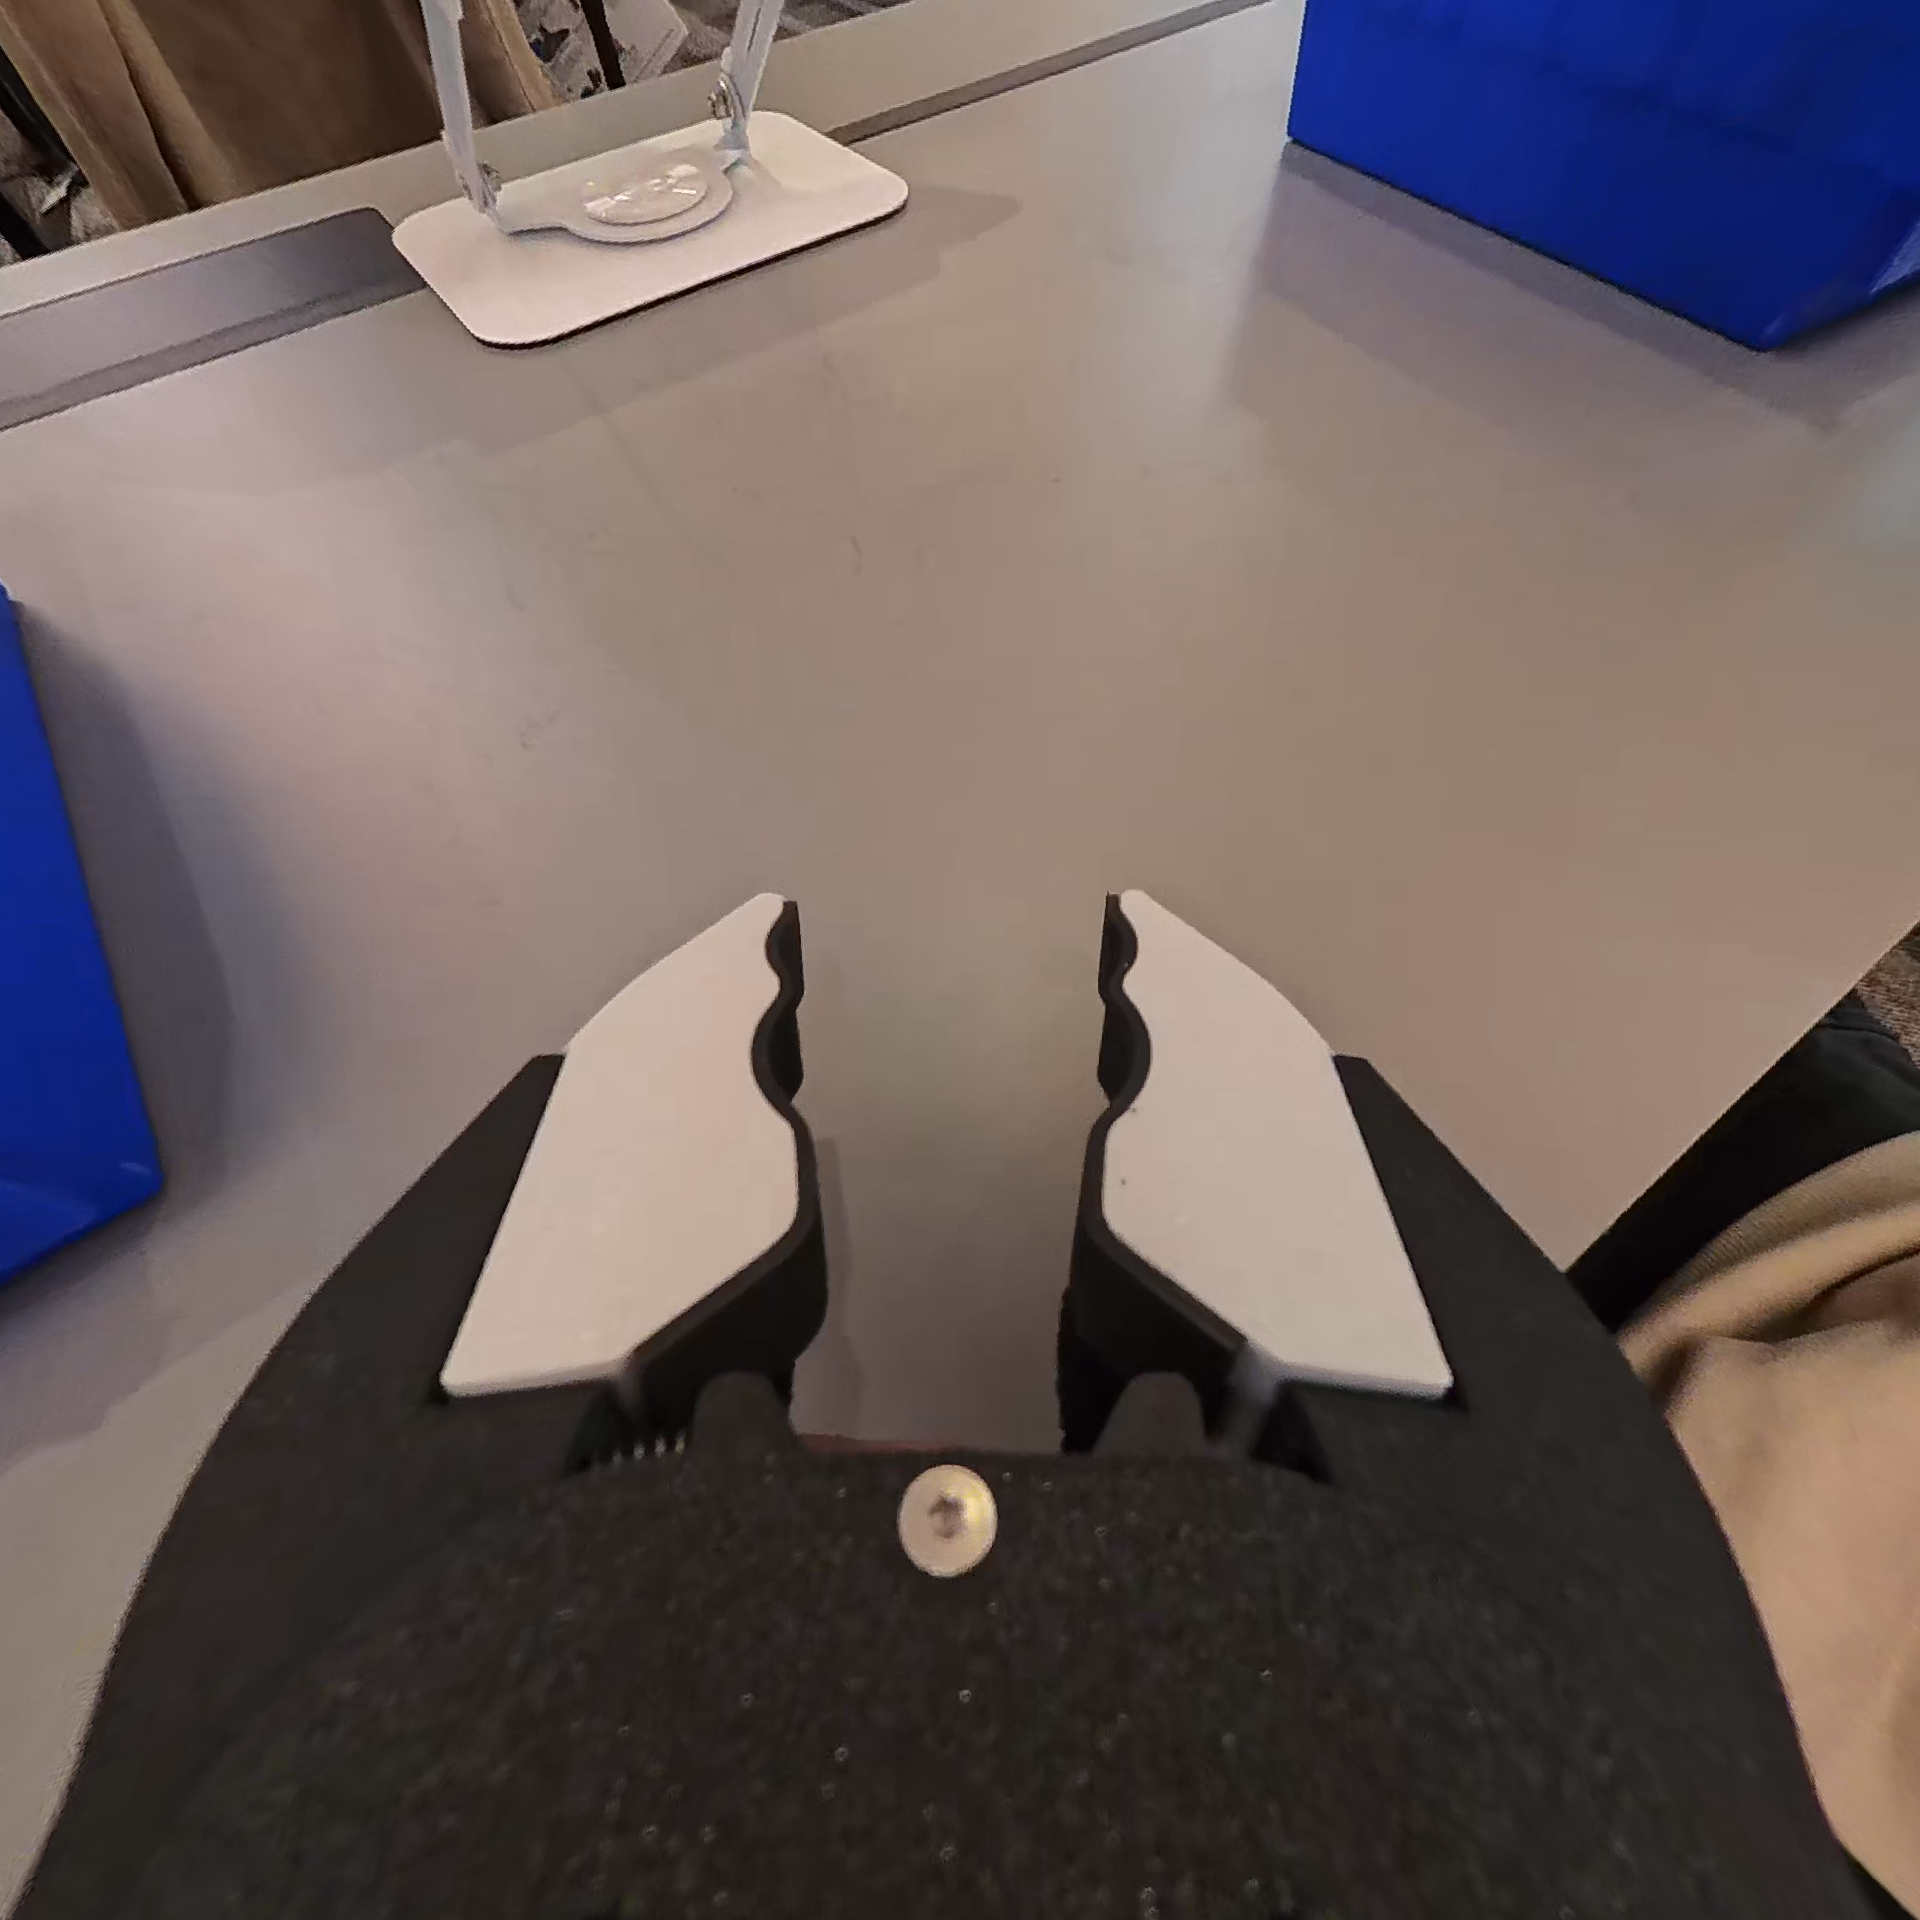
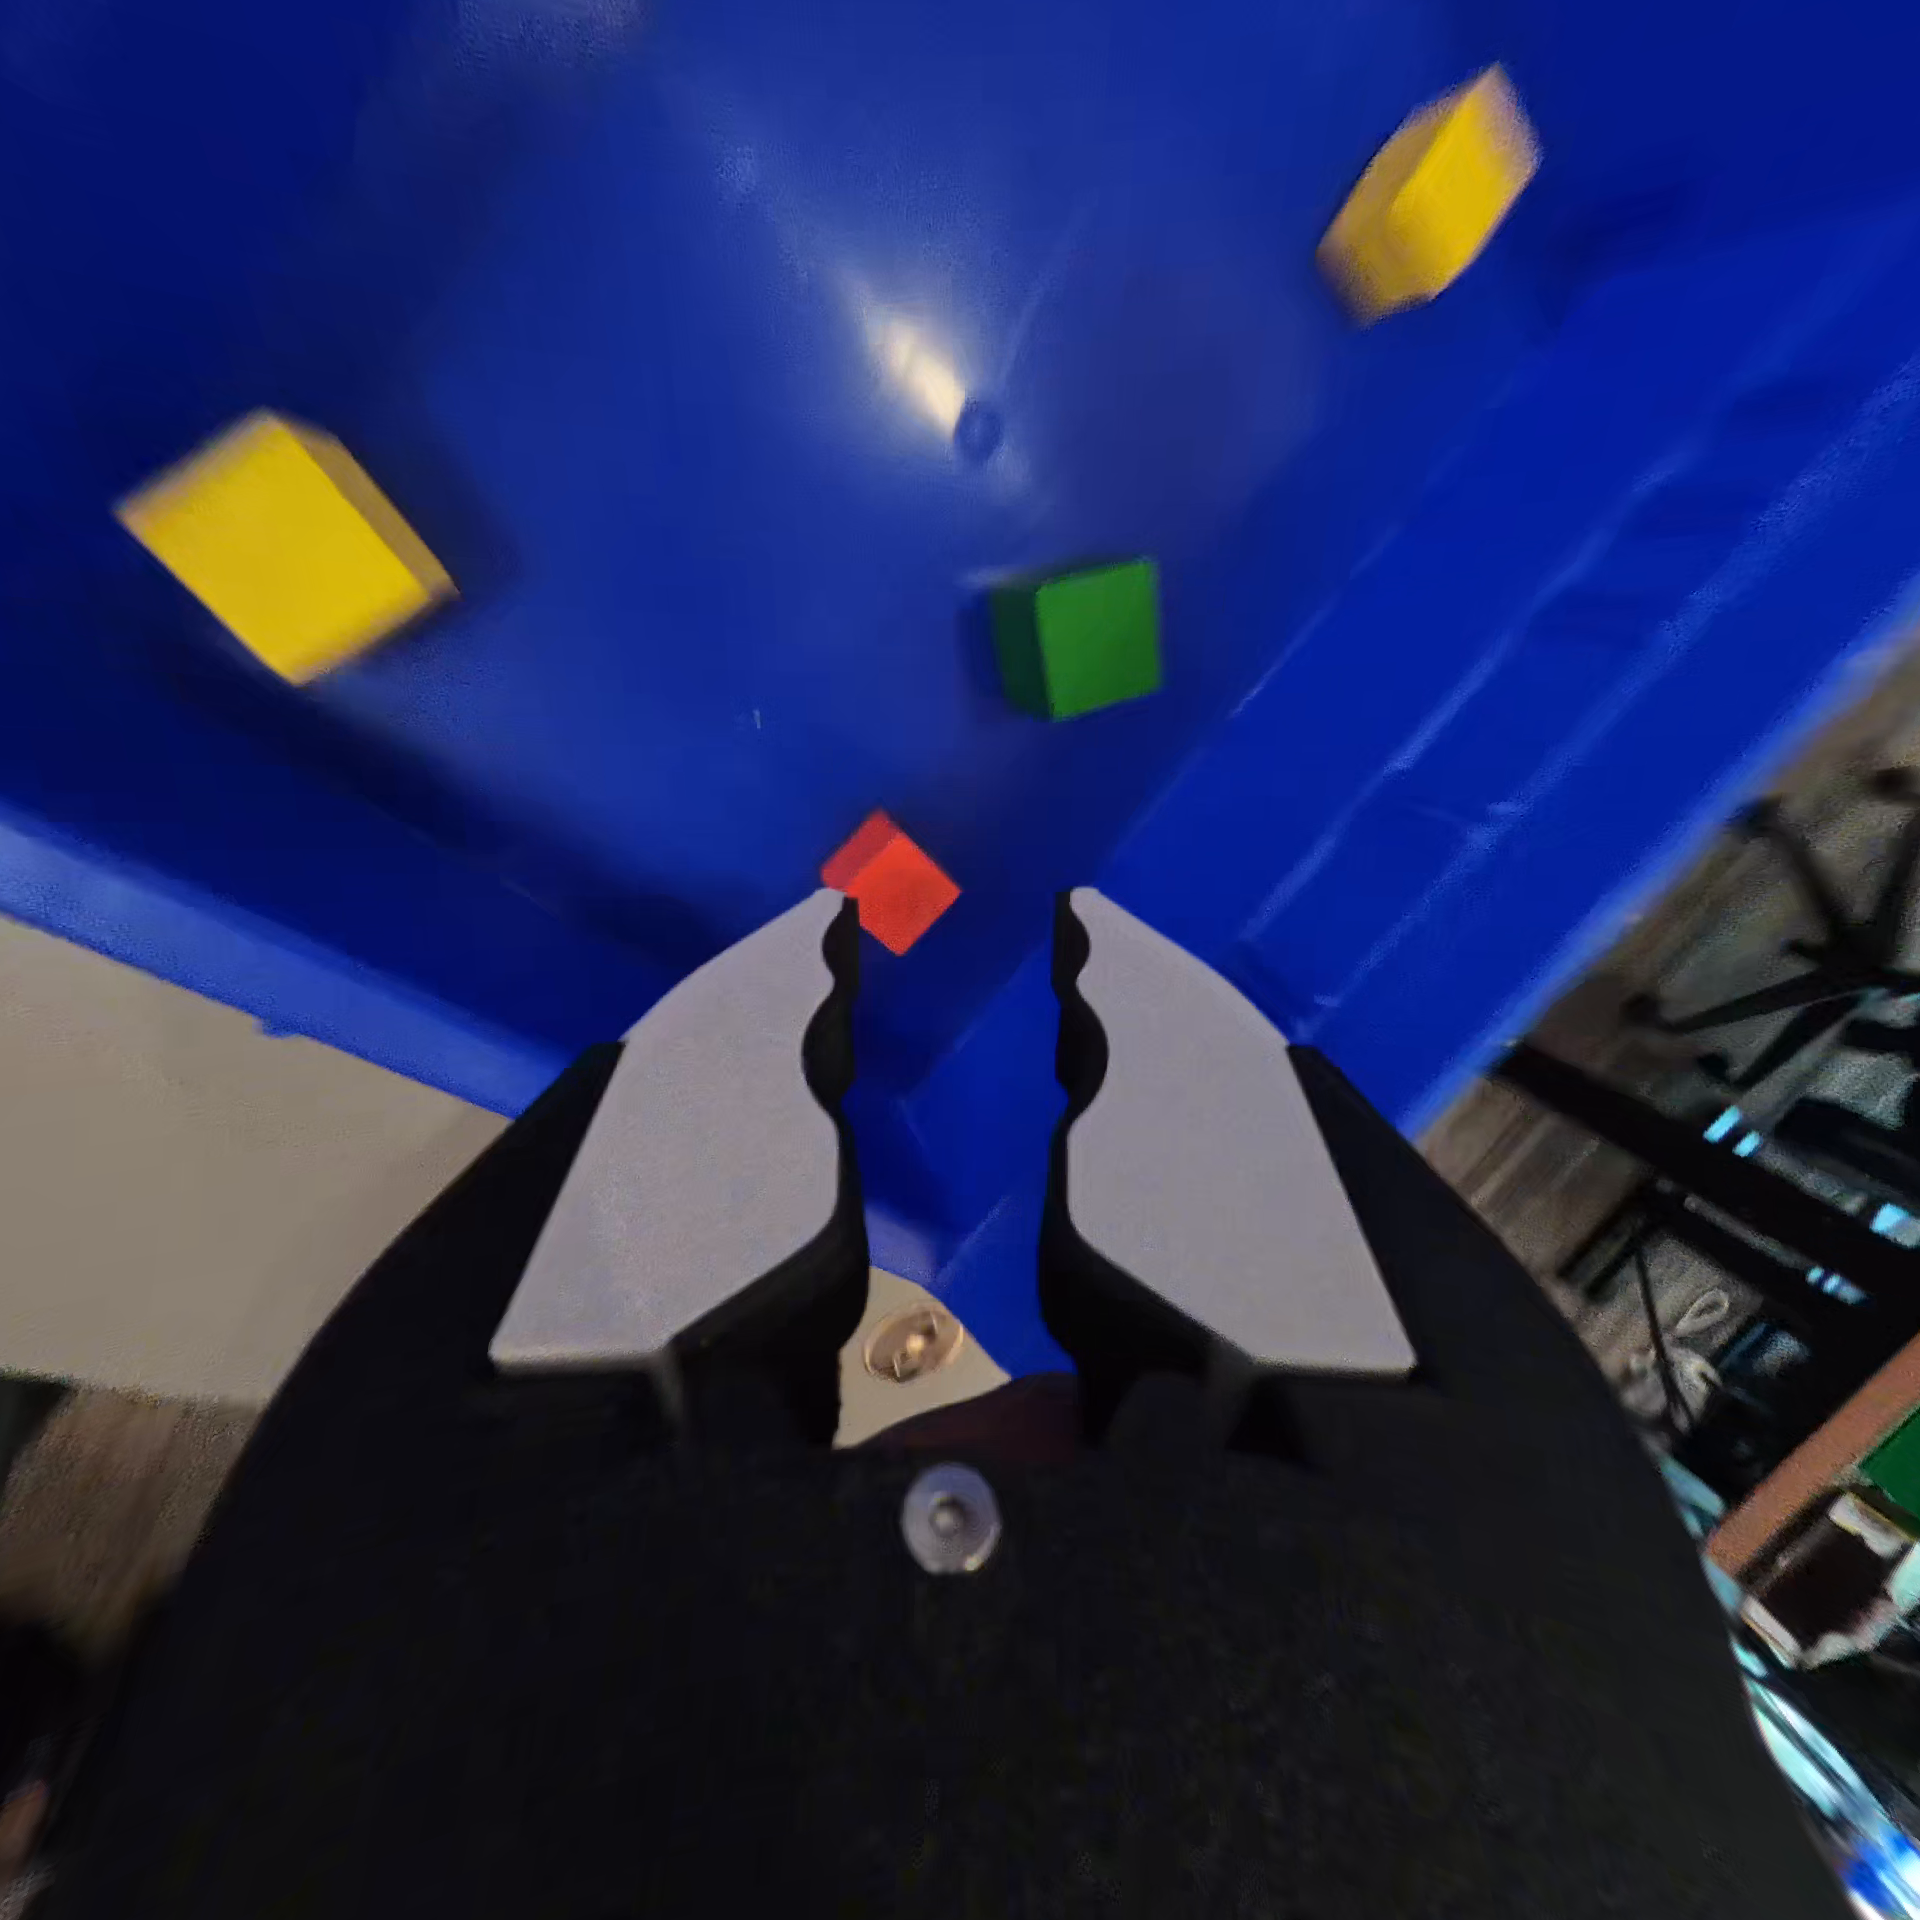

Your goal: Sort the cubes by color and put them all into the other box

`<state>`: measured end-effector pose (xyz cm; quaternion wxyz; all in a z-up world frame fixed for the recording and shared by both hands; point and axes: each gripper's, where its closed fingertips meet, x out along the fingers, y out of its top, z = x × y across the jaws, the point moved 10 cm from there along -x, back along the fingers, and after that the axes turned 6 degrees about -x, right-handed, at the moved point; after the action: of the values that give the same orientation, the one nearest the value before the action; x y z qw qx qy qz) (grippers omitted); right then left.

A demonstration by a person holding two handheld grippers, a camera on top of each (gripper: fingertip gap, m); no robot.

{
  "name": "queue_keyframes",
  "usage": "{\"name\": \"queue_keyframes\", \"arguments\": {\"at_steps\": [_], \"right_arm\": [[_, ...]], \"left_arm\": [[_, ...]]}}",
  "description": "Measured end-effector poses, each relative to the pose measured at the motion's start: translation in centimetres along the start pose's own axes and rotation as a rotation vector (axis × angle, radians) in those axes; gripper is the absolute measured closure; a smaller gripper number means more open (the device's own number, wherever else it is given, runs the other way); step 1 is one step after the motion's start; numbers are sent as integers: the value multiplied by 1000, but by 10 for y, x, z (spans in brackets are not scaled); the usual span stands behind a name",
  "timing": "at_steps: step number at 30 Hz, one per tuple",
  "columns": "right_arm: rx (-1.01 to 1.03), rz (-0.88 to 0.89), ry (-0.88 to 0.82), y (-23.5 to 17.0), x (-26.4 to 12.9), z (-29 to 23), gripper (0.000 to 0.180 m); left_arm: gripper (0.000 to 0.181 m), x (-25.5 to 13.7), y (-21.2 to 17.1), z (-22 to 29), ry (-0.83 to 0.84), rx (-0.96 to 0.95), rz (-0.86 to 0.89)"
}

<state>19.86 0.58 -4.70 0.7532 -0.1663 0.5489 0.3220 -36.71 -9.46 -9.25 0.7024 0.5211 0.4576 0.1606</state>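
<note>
We hold our right gripper (image 2: 954,896) spread and empty over the glossy blue plastic box (image 2: 1455,831), seemingly reaching for the small red cube (image 2: 896,888) just beyond its tips, while our left gripper (image 1: 951,902) waits spread above the grey table (image 1: 935,582)

A white stand base (image 1: 649,223) rests on the grey table (image 1: 935,623); beige cloth (image 1: 1787,1455) lies at its near edge
</note>
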Motion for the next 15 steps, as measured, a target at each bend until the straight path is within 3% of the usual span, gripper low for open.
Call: {"name": "queue_keyframes", "arguments": {"at_steps": [3, 6, 8, 11, 15], "right_arm": [[82, 438, -162, 18, -58, -37, 144], [189, 972, -35, 43, -95, -108, 138], [235, 1199, 112, 62, -98, -158, 139], [257, 1336, 269, 90, -80, -223, 138], [170, 1341, 250, 103, -59, -270, 139]], "left_arm": [[126, -1, 2, -3, 2, -35, 32], [123, -3, 5, -5, -26, -83, 96], [120, -8, 9, -6, -45, -105, 141], [115, -12, 12, -9, -37, -120, 185], [116, -10, 10, -10, 7, -100, 173]]}}
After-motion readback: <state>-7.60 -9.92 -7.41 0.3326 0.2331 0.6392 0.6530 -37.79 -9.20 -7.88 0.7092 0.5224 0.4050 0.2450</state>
